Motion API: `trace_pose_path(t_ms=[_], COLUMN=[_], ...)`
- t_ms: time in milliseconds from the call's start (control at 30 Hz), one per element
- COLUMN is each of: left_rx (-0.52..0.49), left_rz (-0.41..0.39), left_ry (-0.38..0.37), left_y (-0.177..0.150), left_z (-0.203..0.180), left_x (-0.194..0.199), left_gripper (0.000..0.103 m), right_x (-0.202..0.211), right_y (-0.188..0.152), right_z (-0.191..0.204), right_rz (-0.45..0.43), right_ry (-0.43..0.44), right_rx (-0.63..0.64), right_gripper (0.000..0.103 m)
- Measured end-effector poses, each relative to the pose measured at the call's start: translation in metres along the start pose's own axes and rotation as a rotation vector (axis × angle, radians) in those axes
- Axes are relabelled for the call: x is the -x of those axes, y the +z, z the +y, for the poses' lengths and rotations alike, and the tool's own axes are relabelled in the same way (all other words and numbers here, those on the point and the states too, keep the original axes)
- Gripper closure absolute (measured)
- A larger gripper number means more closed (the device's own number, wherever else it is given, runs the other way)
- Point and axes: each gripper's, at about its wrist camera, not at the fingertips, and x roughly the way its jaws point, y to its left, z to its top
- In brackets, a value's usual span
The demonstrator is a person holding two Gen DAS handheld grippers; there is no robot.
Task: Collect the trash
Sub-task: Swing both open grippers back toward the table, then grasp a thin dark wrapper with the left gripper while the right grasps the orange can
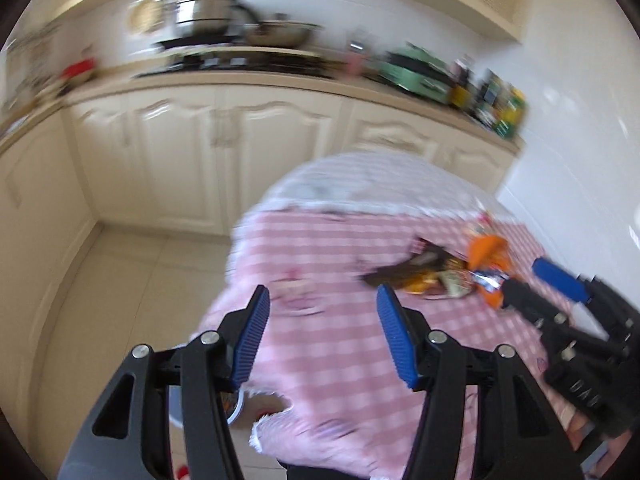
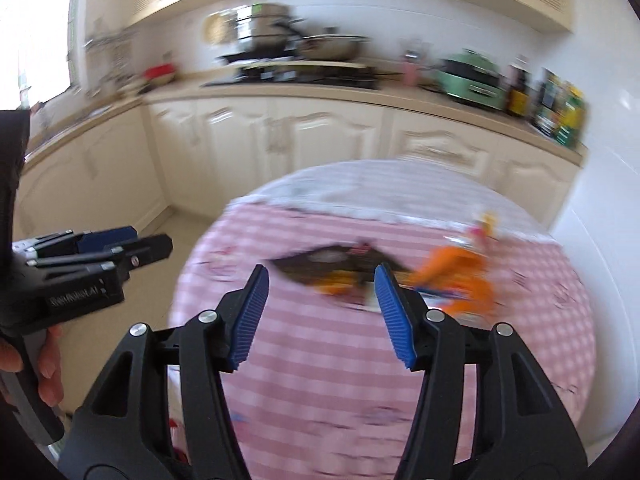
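A pile of trash lies on the round table with a pink checked cloth (image 1: 340, 344) (image 2: 320, 360). A dark brown wrapper (image 1: 404, 268) (image 2: 320, 260) lies beside an orange wrapper (image 1: 488, 256) (image 2: 460, 276) and some small yellow pieces. My left gripper (image 1: 322, 300) is open and empty above the table's left part, short of the pile. My right gripper (image 2: 320, 280) is open and empty, just in front of the brown wrapper; it also shows in the left wrist view (image 1: 532, 280) next to the orange wrapper. Both views are motion-blurred.
Cream kitchen cabinets (image 2: 320, 136) and a counter with pots (image 2: 264, 36), a green appliance (image 2: 472, 76) and bottles run behind the table. A white wall (image 2: 608, 240) is at the right. Tiled floor (image 1: 132, 288) lies left of the table. A round bin rim (image 1: 236, 404) shows below the table edge.
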Motion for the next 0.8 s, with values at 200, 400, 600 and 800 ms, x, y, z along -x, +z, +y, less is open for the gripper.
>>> trace_pose_path(t_ms=[200,400,600,800], left_rx=[-0.131,-0.212,-0.238,-0.146], left_rz=[0.066,0.101,0.135,0.095], left_ry=[0.038,0.035,0.033,-0.053], left_y=[0.009,0.012,0.015,0.016], left_z=[-0.05,-0.062,-0.067,-0.058], left_x=[-0.05,-0.081,-0.099,-0.084], left_gripper=[0.048,0.048,0.093,0.103], right_x=[-0.008,-0.034,-0.067,-0.092], right_y=[-0.013,-0.027,-0.035,-0.033], right_z=[-0.073,-0.126,-0.156,-0.159], right_rz=[0.022,0.08,0.141,0.195], right_ry=[-0.051,0.042,0.105,0.191], right_rx=[-0.146,-0.356,-0.501,-0.543], right_gripper=[0.043,0.042,0.041,0.041])
